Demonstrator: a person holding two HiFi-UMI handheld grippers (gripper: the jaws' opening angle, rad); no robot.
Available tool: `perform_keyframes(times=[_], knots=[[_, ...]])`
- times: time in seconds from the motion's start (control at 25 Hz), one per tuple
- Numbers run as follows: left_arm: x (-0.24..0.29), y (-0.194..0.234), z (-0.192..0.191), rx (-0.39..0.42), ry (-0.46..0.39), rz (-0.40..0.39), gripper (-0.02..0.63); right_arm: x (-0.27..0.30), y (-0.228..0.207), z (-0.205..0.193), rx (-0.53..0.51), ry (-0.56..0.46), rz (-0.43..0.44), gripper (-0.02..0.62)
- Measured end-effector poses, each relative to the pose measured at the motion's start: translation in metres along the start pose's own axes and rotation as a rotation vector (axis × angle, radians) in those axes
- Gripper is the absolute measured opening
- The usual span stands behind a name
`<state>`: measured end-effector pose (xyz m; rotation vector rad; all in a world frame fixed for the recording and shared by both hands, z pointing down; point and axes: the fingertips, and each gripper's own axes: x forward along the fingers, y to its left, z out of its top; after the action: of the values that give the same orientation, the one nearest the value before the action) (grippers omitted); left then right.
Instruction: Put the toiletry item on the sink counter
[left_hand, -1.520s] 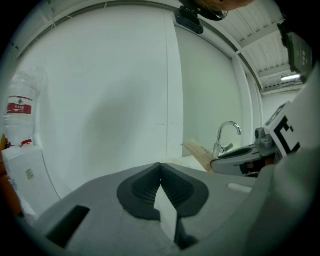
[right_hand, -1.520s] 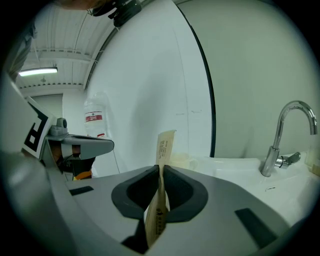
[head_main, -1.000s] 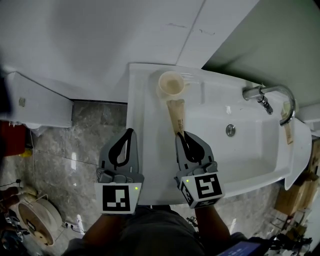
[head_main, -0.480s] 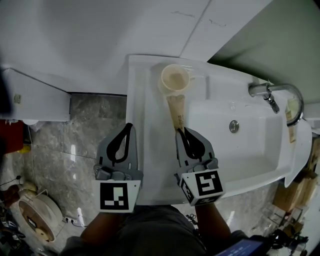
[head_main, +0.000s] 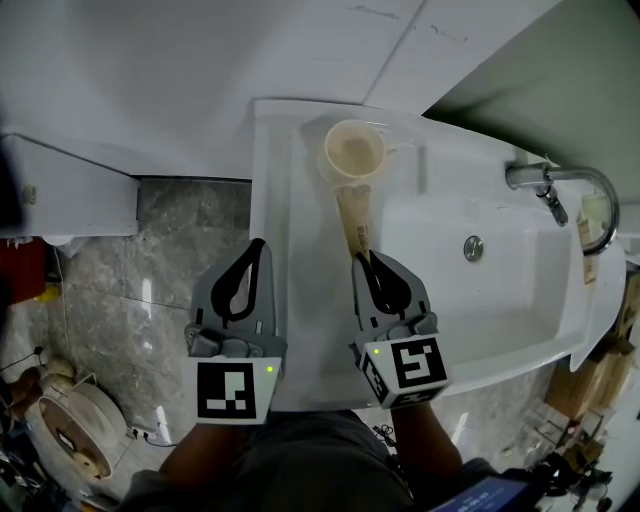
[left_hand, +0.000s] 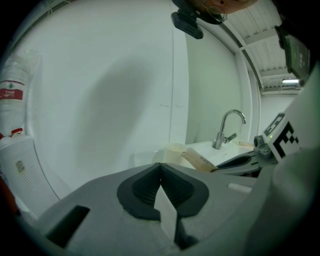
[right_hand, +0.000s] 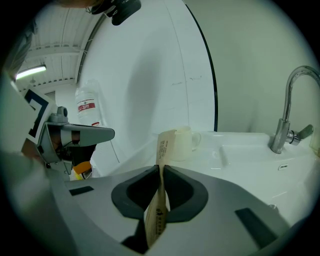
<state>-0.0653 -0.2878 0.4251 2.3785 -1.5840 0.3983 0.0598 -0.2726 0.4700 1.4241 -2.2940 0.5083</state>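
Right gripper (head_main: 364, 264) clenched on flat tan paper toiletry packet (head_main: 353, 222), over white sink counter (head_main: 283, 190) mid-frame; seemingly not down yet. Left gripper (head_main: 258, 248) closed, empty.

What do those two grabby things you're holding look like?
The left tongs and right tongs are grey plastic with black ribbed pads inside, and they narrow to a point. Each has a cube at the back with black-and-white square markers, plus a tiny green light.
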Motion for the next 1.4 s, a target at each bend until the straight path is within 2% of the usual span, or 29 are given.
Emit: perform_keyframes(times=[1.4], knots=[[0.022, 0.012, -0.012, -0.009, 0.041, 0.002, 0.011, 0.026, -0.005, -0.025, 0.016, 0.078, 0.013, 0.037]])
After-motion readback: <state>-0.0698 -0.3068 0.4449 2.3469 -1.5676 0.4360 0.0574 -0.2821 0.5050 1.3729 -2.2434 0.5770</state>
